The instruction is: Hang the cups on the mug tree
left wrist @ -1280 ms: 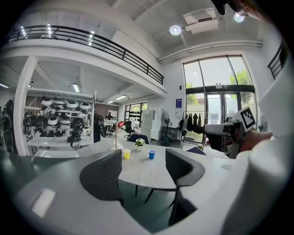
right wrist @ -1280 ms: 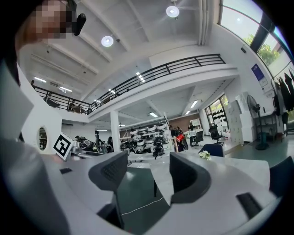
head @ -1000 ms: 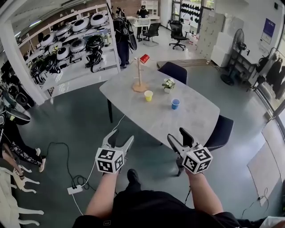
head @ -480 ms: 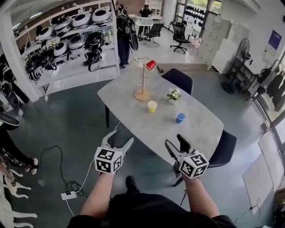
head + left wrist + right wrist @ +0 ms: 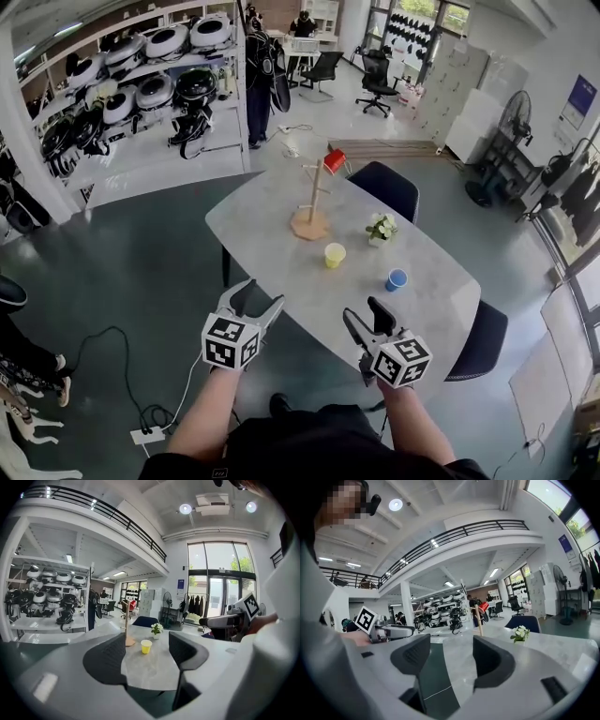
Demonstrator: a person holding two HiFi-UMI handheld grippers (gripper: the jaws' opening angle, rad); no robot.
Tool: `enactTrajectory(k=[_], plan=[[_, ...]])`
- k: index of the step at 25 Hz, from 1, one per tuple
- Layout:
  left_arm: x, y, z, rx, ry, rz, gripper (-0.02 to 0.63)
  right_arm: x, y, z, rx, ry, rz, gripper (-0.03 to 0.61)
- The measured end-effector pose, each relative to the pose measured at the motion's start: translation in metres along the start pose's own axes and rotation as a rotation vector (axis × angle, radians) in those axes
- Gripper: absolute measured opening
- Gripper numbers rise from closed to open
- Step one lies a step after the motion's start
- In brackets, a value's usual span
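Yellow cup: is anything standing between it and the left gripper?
Nothing visible. Only bare table lies between the left gripper and the yellow cup; the potted plant stands off to one side.

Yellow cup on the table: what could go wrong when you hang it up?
The small yellow cup stands near the little white pot of flowers, so the open left tool might knock the pot over. The tall wooden mug tree already holds a red cup on a peg; a shove while hanging another might tip the tree or shake that cup off.
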State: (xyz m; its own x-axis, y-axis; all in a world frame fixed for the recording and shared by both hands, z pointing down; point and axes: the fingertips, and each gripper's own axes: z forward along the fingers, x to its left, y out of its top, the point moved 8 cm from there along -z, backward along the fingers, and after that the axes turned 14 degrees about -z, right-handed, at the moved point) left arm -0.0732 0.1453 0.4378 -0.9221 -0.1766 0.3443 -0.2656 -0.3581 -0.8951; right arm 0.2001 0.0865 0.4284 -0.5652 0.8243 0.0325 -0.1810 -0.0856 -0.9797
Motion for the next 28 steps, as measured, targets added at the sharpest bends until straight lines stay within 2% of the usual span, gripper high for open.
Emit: enactTrajectory(k=[5,8,14,19,21,25,28], plan=[[0.015,0.020,0.024,0.009,-0.039,0.017,0.295,-0.013,-0.001,0.022,0.027,-0.029,0.015,0.256],[0.023,0.021,0.045,0.020,-0.051,0.000,0.295,-0.030,-0.004,0.033,0.037,-0.052,0.022,0.256],[0.031,0.032,0.102,0.054,-0.065,-0.017,0.295,-0.079,-0.006,0.058,0.019,-0.085,0.032,0.256],[0.032,0.073,0.150,0.034,-0.073,0.035,0.295,-0.133,-0.007,0.075,-0.001,-0.129,0.045,0.256],[0.032,0.083,0.168,0.029,-0.068,0.032,0.293,-0.151,-0.007,0.081,-0.005,-0.138,0.049,0.256],[0.026,0.084,0.202,0.063,-0.091,0.032,0.291,-0.178,-0.011,0.085,0.003,-0.140,0.029,0.256],[0.022,0.083,0.227,0.085,-0.119,0.035,0.291,-0.200,-0.020,0.087,0.018,-0.179,0.011,0.259]])
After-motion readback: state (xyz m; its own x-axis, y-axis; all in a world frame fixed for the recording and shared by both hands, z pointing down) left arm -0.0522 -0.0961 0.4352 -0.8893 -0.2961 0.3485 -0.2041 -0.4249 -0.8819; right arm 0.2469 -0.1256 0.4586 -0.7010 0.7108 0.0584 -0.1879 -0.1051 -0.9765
